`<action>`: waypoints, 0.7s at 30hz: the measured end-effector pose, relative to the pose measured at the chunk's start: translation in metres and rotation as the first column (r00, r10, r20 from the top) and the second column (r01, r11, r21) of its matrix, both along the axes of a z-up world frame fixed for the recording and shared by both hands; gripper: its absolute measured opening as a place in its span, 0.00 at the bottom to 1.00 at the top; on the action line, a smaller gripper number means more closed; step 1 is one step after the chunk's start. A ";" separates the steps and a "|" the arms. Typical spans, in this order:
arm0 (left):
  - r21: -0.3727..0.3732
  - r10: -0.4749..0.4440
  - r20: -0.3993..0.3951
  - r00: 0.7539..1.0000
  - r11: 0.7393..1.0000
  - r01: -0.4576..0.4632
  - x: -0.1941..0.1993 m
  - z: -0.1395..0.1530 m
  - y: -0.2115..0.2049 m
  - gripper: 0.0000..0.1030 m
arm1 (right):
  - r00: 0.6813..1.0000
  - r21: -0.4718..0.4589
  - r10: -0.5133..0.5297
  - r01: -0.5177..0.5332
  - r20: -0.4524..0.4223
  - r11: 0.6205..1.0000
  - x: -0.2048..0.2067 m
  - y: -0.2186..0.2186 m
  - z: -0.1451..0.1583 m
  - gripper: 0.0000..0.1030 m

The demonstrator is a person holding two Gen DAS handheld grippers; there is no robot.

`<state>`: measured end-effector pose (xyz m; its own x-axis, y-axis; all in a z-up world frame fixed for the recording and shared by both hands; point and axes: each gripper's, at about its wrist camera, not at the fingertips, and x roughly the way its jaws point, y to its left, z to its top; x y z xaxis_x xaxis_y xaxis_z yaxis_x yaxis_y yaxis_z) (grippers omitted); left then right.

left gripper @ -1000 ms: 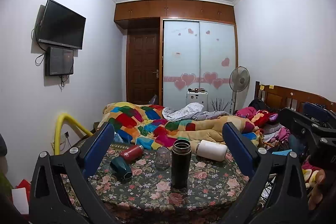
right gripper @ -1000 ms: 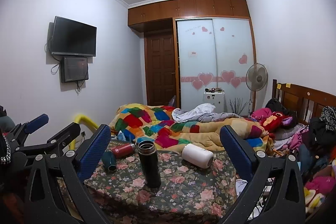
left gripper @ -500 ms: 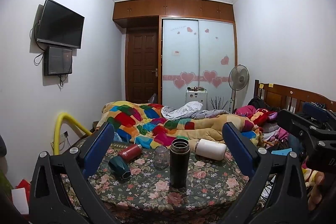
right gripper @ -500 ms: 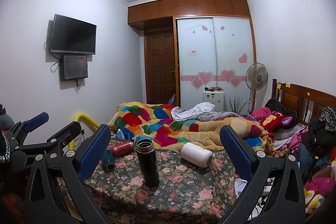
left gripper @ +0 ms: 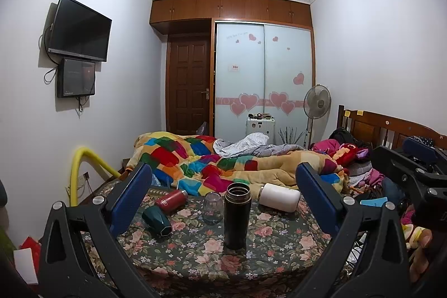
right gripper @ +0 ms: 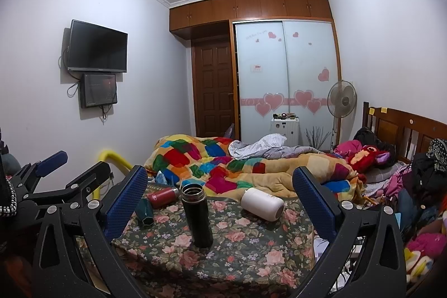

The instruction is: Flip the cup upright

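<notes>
Both grippers are held back from the table (left gripper: 279, 250), jaws spread wide, nothing grasped. The white cup (right gripper: 262, 204) lies on its side at the far right, long axis running left-right, mouth toward the right. The right gripper (right gripper: 219, 210) is judged nearer than the left gripper (left gripper: 223, 203).

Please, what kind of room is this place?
Most likely a home bedroom: a bed with a patchwork quilt, a sliding-door wardrobe and a wall TV. The cups sit on a floral-cloth table.
</notes>
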<state>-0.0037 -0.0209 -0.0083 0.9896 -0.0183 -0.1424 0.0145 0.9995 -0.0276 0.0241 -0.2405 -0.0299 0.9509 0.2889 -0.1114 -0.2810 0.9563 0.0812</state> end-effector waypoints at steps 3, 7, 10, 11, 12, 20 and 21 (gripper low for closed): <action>-0.007 -0.004 0.000 1.000 1.000 0.004 0.000 0.001 0.002 1.00 | 1.000 0.000 0.001 -0.001 -0.001 1.000 0.000 0.000 0.000 1.00; -0.010 -0.005 -0.002 1.000 1.000 0.005 0.002 0.001 0.004 1.00 | 1.000 -0.003 0.003 -0.003 -0.003 1.000 0.000 0.001 -0.001 1.00; -0.010 -0.003 -0.001 1.000 1.000 0.003 0.002 0.001 0.005 1.00 | 1.000 -0.001 0.003 -0.003 -0.004 1.000 0.001 0.002 -0.001 1.00; -0.010 -0.004 -0.001 1.000 1.000 0.004 0.002 0.001 0.005 1.00 | 1.000 -0.002 0.002 -0.002 -0.004 1.000 0.001 0.002 -0.001 1.00; -0.010 -0.004 -0.002 1.000 1.000 0.004 0.002 0.001 0.005 1.00 | 1.000 -0.001 0.003 -0.003 -0.005 1.000 0.001 0.002 -0.001 1.00; -0.016 -0.010 -0.009 1.000 1.000 0.009 0.003 0.001 0.006 1.00 | 1.000 -0.001 0.004 -0.004 -0.008 1.000 0.001 0.003 -0.001 1.00; -0.018 -0.011 -0.011 1.000 1.000 0.010 0.003 0.001 0.006 1.00 | 1.000 -0.002 0.004 -0.004 -0.008 1.000 0.001 0.004 -0.001 1.00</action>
<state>-0.0002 -0.0146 -0.0075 0.9877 -0.0313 -0.1530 0.0246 0.9987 -0.0455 0.0251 -0.2368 -0.0306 0.9487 0.2927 -0.1196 -0.2844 0.9552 0.0818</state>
